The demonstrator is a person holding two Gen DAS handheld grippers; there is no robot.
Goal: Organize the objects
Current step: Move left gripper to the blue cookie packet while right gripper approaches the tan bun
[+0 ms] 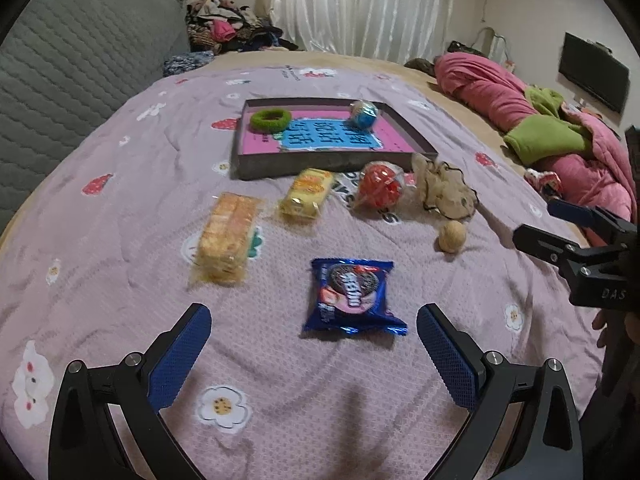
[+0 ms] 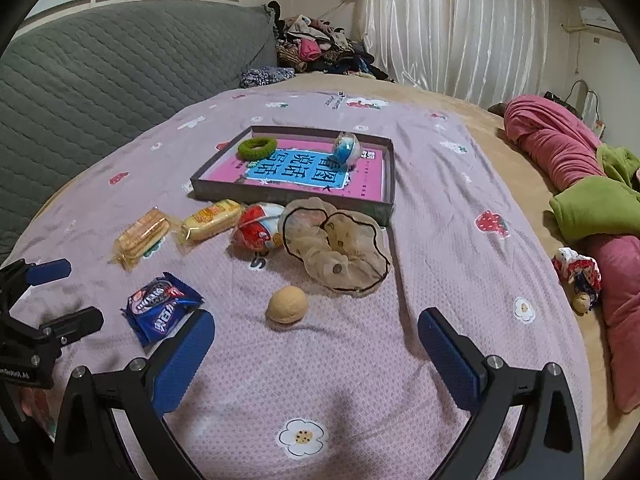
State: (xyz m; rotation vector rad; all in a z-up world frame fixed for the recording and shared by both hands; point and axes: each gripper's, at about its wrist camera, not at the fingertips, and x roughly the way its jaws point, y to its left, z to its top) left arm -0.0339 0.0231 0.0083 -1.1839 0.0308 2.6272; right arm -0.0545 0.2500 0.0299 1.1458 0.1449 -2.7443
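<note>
Lilac quilted fabric with flower and strawberry prints forms the bedspread (image 1: 120,240) on which everything is laid. One shallow grey tray (image 1: 320,166) with a pink and blue printed base is seen at the far side; two things lie inside it, one green hair ring (image 1: 269,119) and one blue wrapped ball (image 1: 363,114). Six things are counted outside the tray: one beige scrunchie (image 2: 336,248), one clear cracker pack (image 1: 226,238), one blue biscuit packet (image 1: 352,298), one yellow snack pack (image 1: 306,194), one red wrapped ball (image 1: 378,188) and one walnut (image 2: 287,304). Two grippers are seen, left gripper (image 1: 314,354) and right gripper (image 2: 316,356), both with jaws spread wide, nothing held.
</note>
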